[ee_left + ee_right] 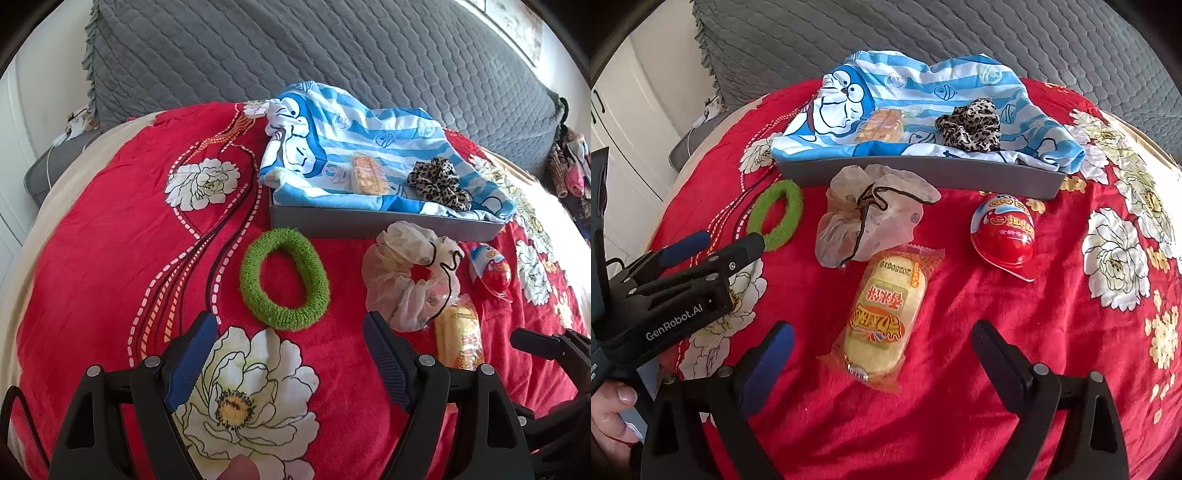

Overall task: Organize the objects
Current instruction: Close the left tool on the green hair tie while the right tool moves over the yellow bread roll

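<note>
Right gripper (882, 343), jaws spread, straddles the wrapped bun (882, 314) at lower centre, long axis running between fingers; left gripper (288, 350) spread, facing green scrunchie (284, 277).

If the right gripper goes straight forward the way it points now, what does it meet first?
Most likely the wrapped yellow snack cake, which lies on the red flowered bedspread just ahead of the open right gripper, between the lines of its fingers. The gripper's height above the cake is unclear.
</note>
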The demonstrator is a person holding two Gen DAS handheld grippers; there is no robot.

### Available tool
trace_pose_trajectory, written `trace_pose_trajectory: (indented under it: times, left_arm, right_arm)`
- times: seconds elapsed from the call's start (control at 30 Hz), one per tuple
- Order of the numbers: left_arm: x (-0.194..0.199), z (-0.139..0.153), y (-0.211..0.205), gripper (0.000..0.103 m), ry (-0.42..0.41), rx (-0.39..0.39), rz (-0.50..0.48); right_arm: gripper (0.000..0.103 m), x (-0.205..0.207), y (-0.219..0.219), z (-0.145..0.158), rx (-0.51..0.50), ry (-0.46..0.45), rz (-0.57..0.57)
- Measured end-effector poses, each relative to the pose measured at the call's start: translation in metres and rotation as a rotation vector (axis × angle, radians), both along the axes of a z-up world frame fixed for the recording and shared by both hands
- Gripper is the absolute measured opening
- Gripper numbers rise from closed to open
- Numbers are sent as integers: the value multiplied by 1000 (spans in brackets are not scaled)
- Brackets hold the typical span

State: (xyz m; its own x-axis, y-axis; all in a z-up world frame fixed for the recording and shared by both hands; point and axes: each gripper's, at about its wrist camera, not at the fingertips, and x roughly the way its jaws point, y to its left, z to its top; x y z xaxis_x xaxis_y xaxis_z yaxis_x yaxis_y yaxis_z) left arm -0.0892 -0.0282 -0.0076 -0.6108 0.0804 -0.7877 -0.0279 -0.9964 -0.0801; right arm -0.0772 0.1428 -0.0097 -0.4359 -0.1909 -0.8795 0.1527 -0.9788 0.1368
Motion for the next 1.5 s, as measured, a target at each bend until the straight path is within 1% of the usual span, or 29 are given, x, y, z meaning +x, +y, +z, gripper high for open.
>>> trace_pose_trajectory:
  times: [0.17, 0.33, 0.67, 0.8, 1.07, 1.5]
  left_arm:
    - [-8, -6, 1, 82, -5, 5, 8]
    - [-14, -11, 0, 82, -10, 8, 11]
    - [-23, -21, -1, 82, -22, 10, 10]
    - [-25, -24, -1, 82, -19, -1, 8]
    - [-29, -27, -3, 82, -25, 13, 14]
    - [-35, -34, -1, 82, -35, 13, 15]
  right_arm:
    - [97, -7, -3, -5, 9, 0, -6]
    - [97, -12, -3, -14, -1, -25, -22]
    - [97, -18, 0, -22, -7, -34, -57]
    - [97, -20, -1, -25, -7, -39, -56]
    - [97, -22, -4, -29, 3, -37, -50]
    - [89, -26, -5, -31, 19, -22, -46]
